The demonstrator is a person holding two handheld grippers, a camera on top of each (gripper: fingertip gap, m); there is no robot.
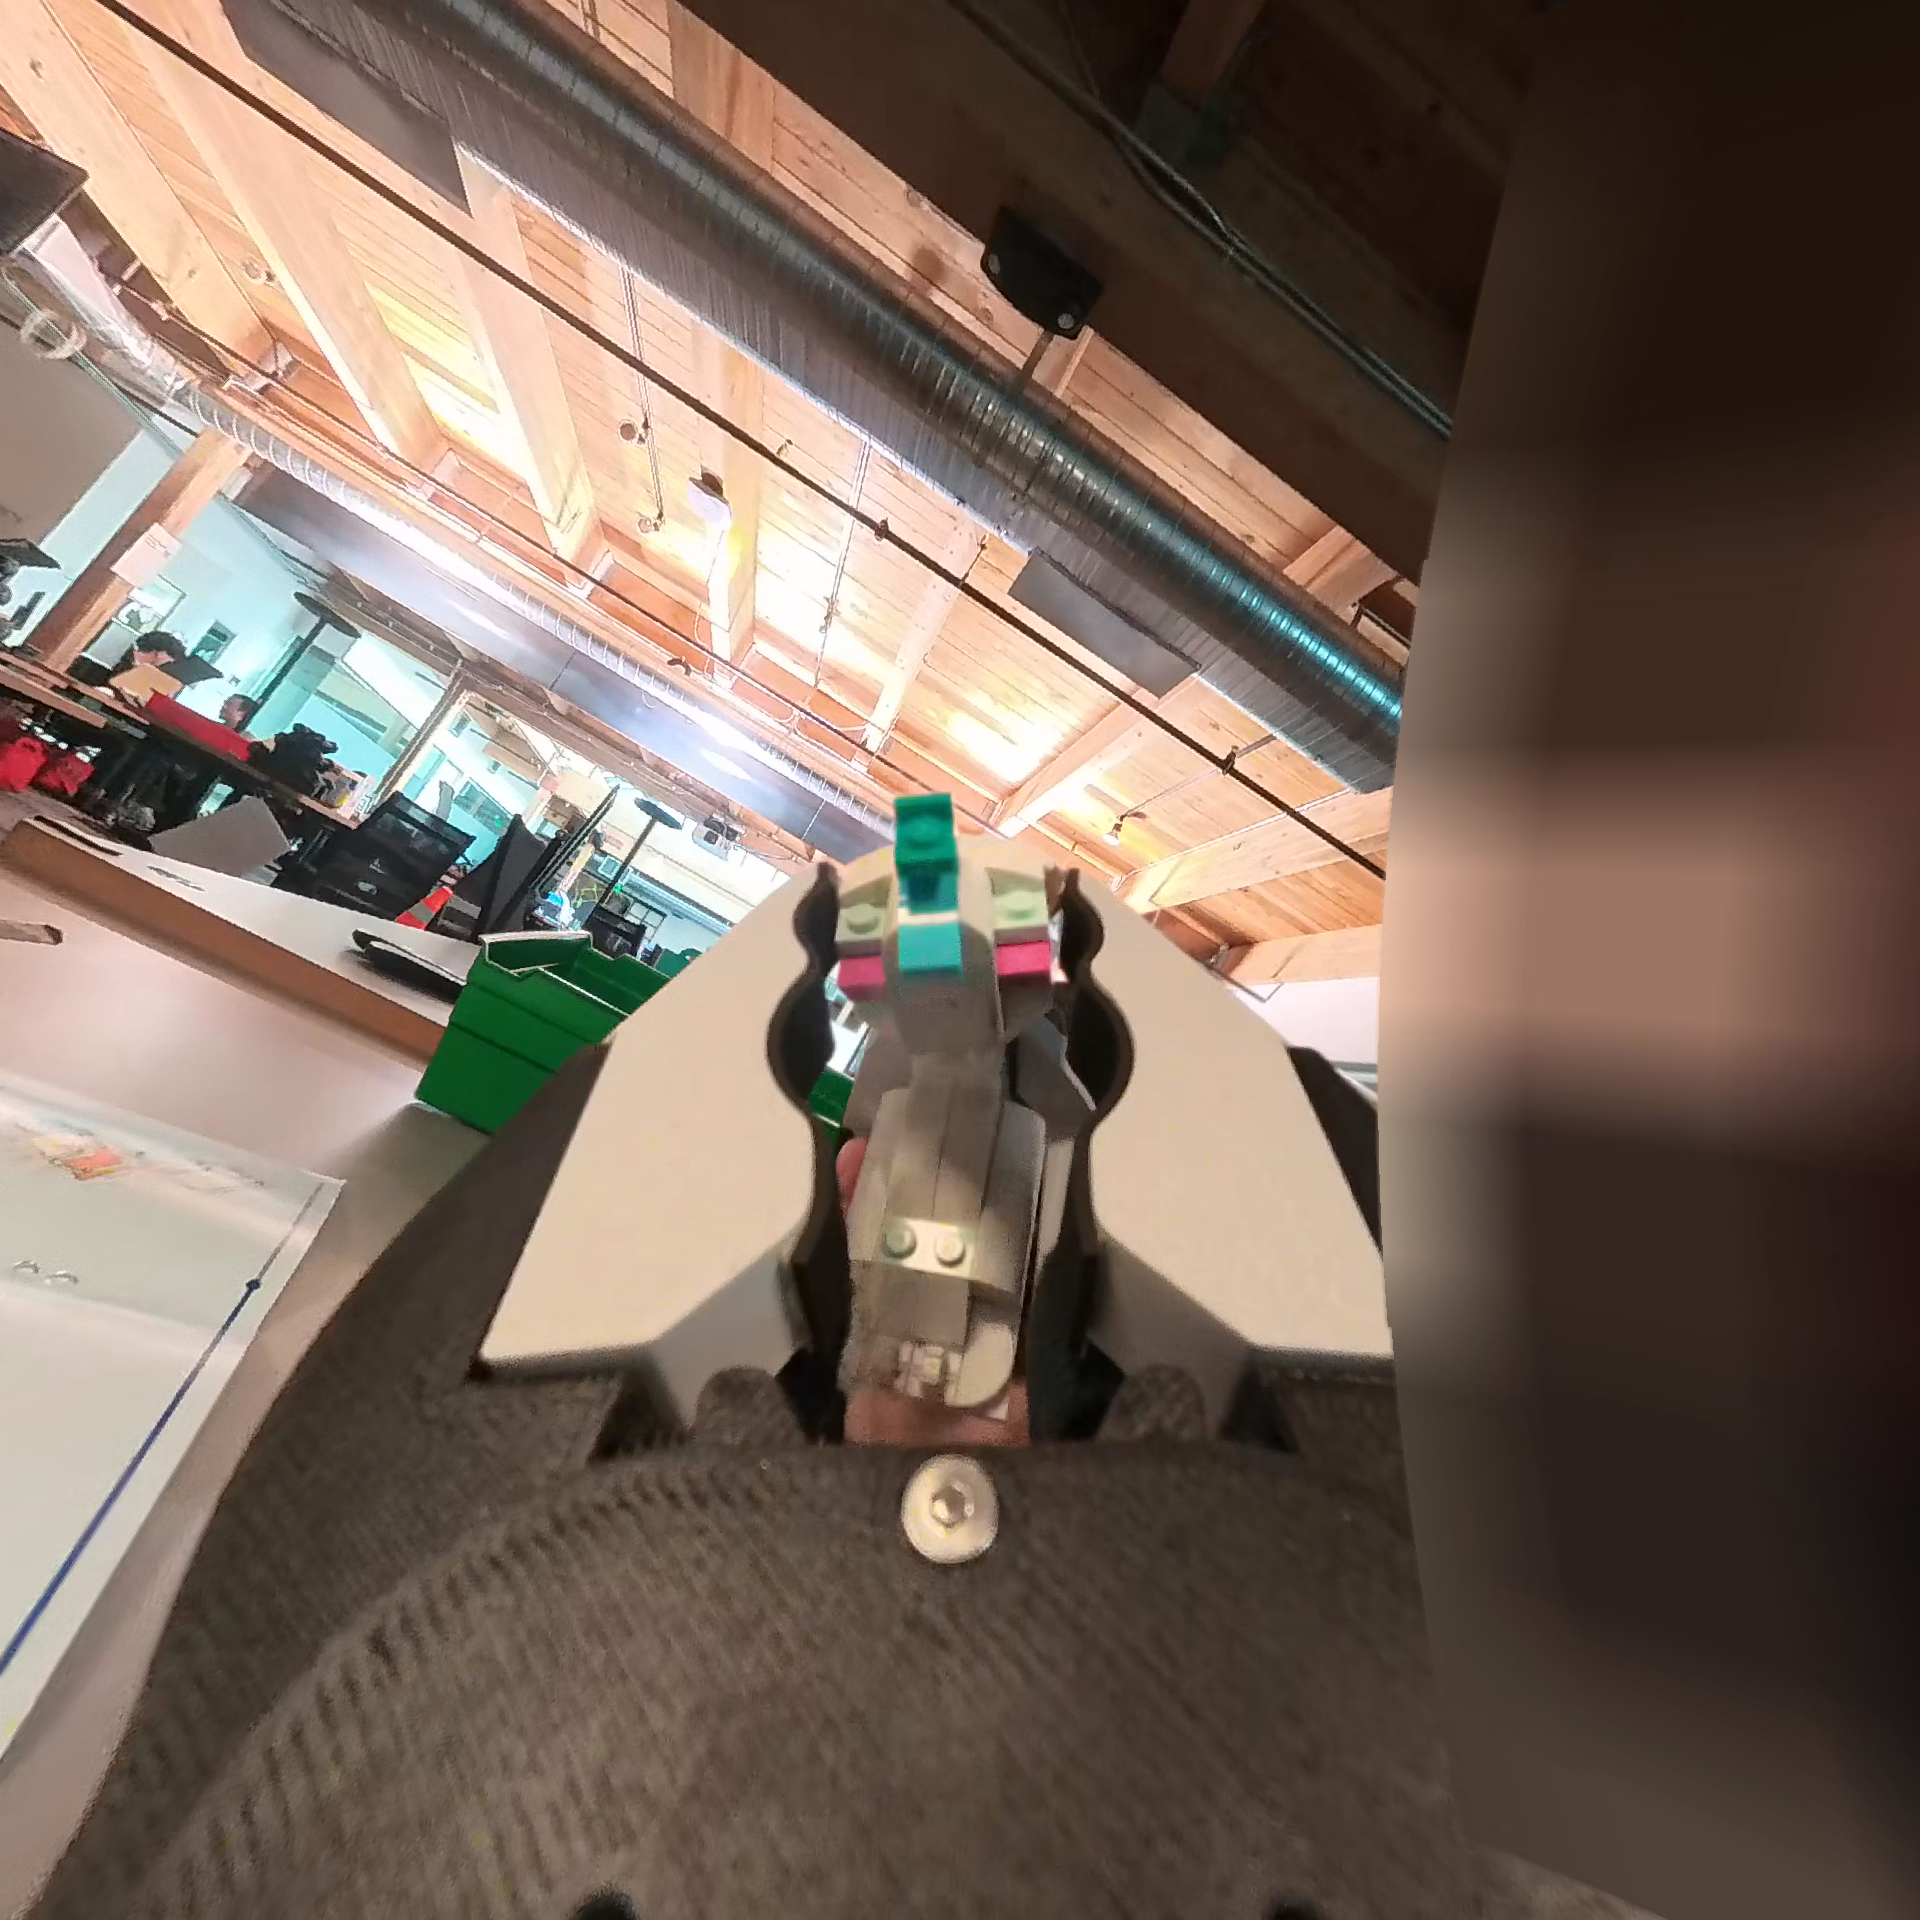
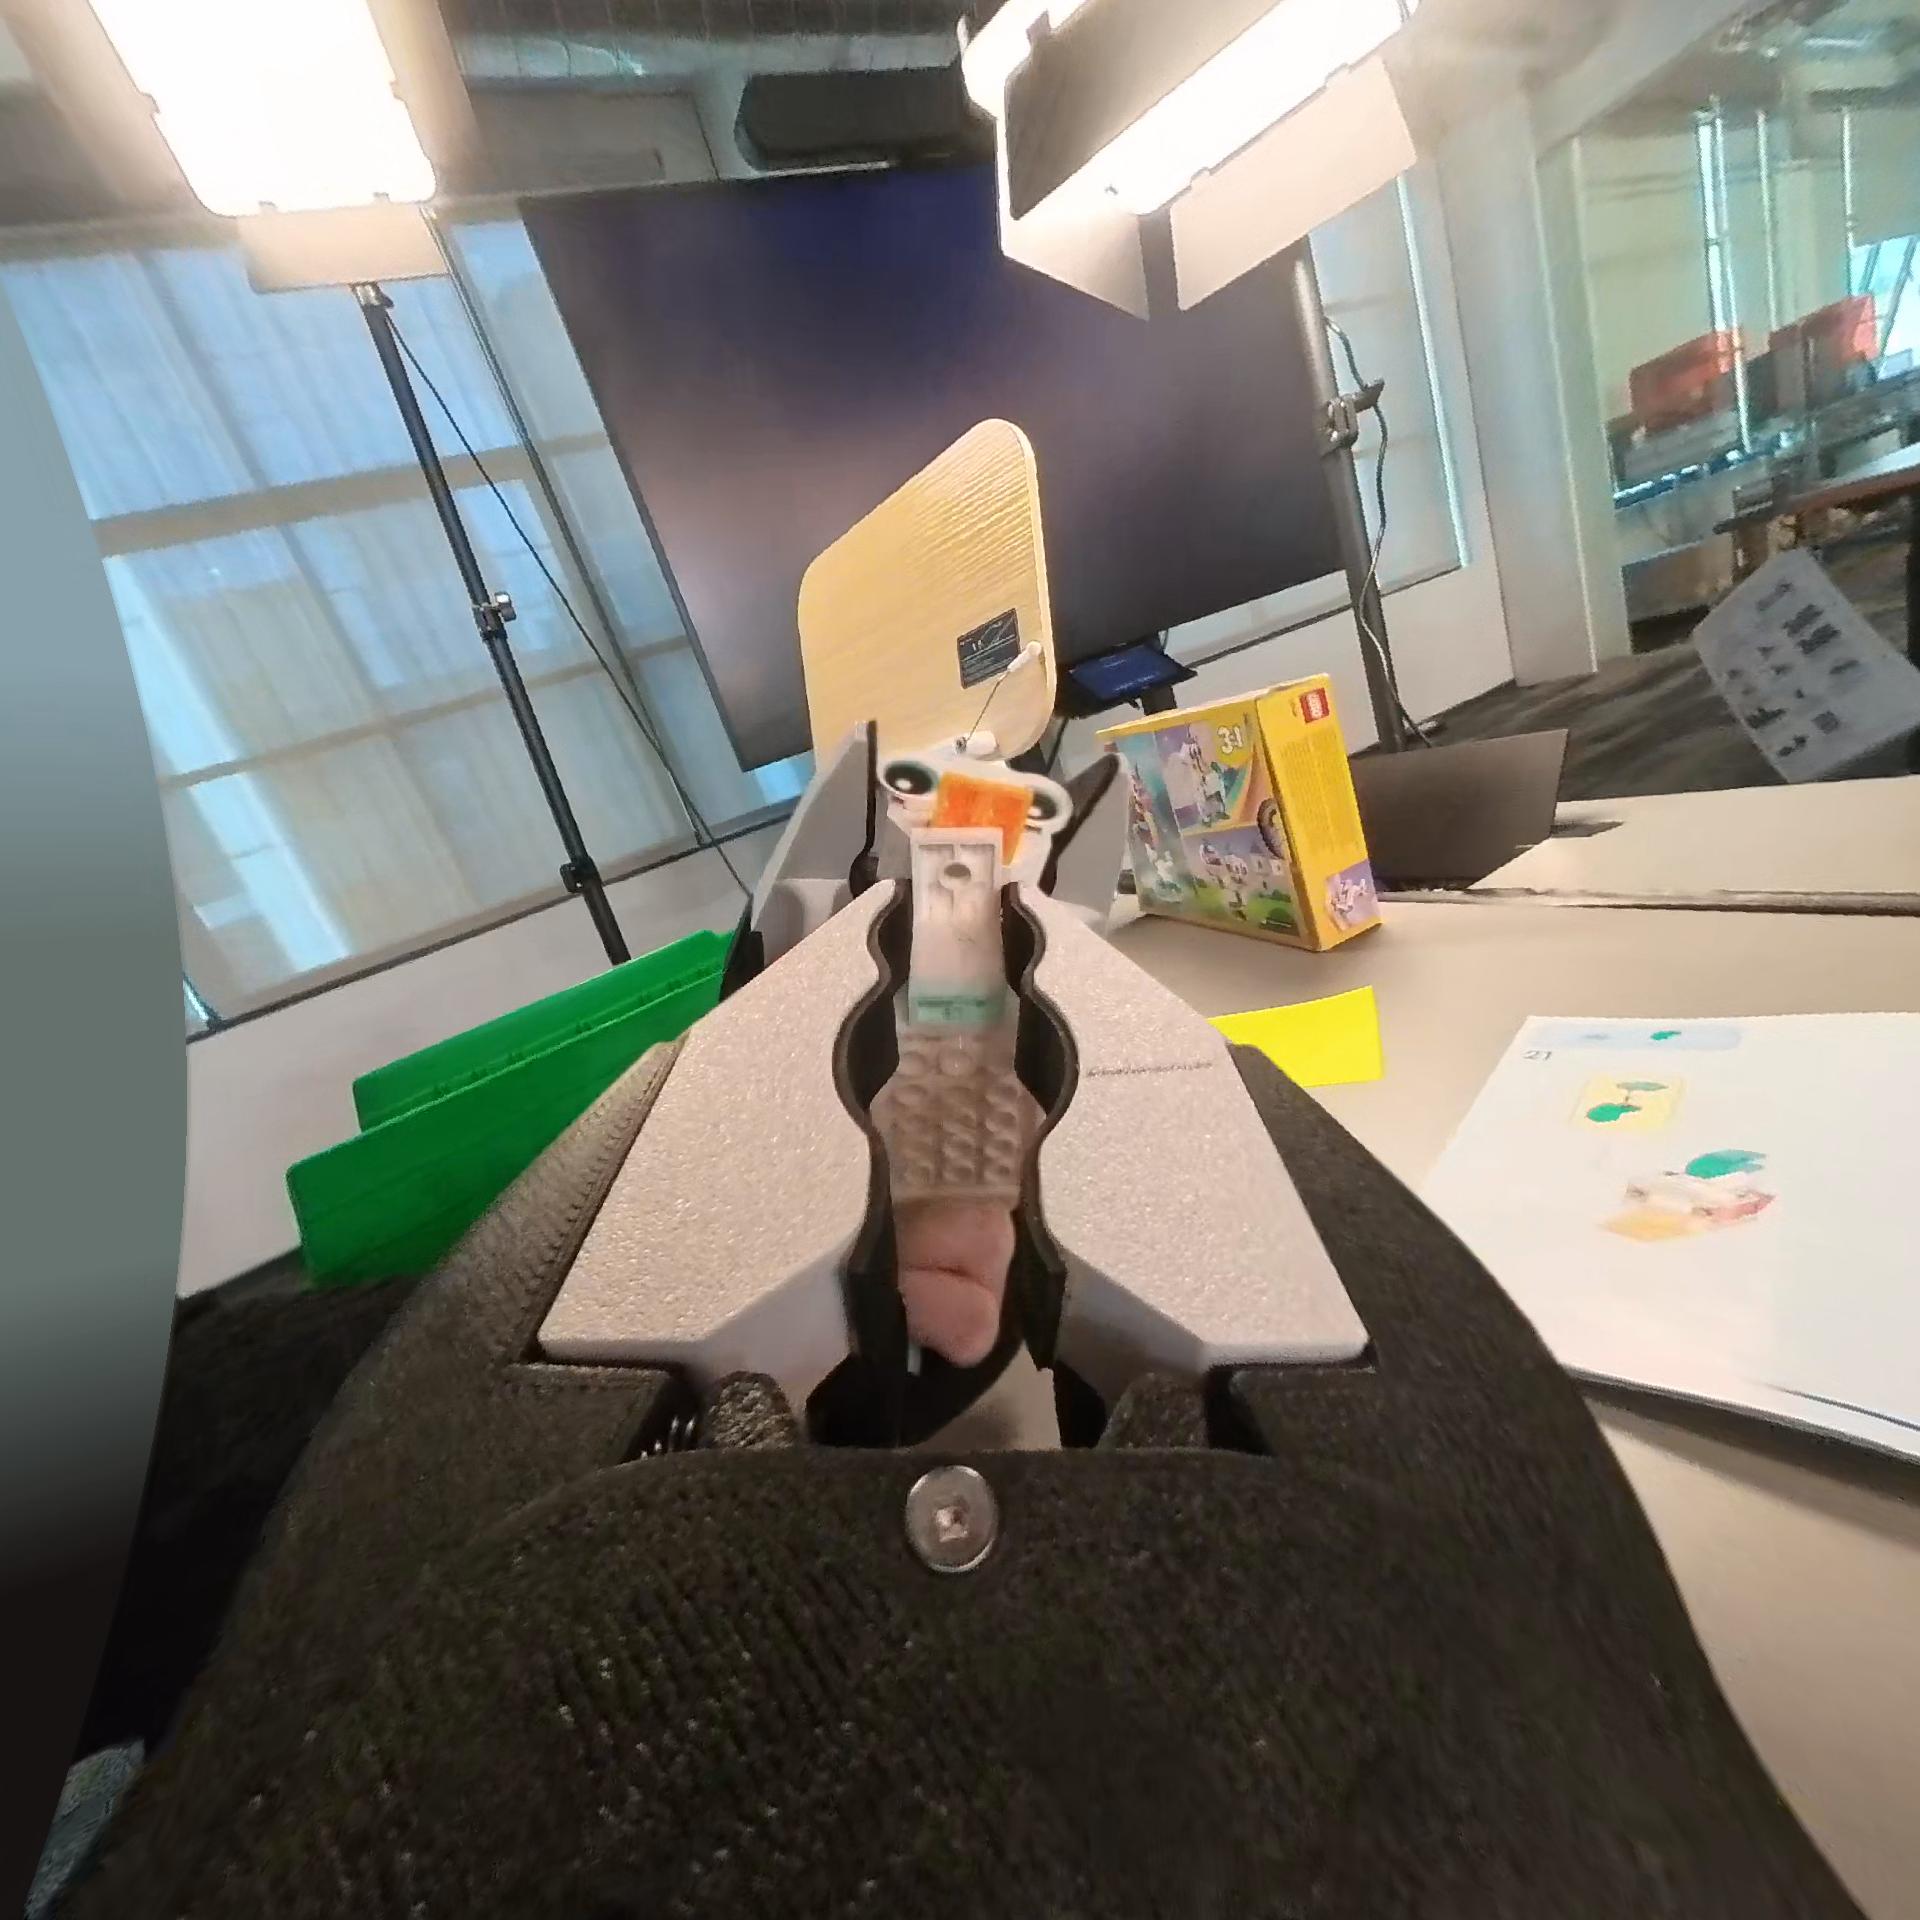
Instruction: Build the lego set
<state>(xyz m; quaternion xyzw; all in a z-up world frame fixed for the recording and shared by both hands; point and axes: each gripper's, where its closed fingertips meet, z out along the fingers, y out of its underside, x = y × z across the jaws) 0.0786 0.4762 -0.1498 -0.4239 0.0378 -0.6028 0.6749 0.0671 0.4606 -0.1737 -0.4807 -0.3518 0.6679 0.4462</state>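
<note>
My left gripper (image 1: 948,896) points up toward the ceiling and is shut on a white lego assembly (image 1: 951,1049) with a teal brick (image 1: 925,831) on top and magenta pieces (image 1: 860,975) at its sides. My right gripper (image 2: 956,906) is shut on a white lego plate assembly (image 2: 958,935) with a teal strip, an orange piece (image 2: 971,805) and two eye pieces at its tip. The left gripper's grey finger (image 2: 826,831) shows just behind that tip. Whether the two assemblies touch is hidden. A fingertip (image 2: 956,1309) shows between the right fingers.
A green bin (image 2: 499,1081) stands left on the grey table (image 2: 1558,914); it also shows in the left wrist view (image 1: 520,1029). The yellow lego box (image 2: 1247,821), a yellow paper (image 2: 1309,1034) and the open instruction booklet (image 2: 1683,1195) lie to the right. A wooden chair back (image 2: 925,603) stands behind. Both grippers' tips are close together, under 4 cm apart.
</note>
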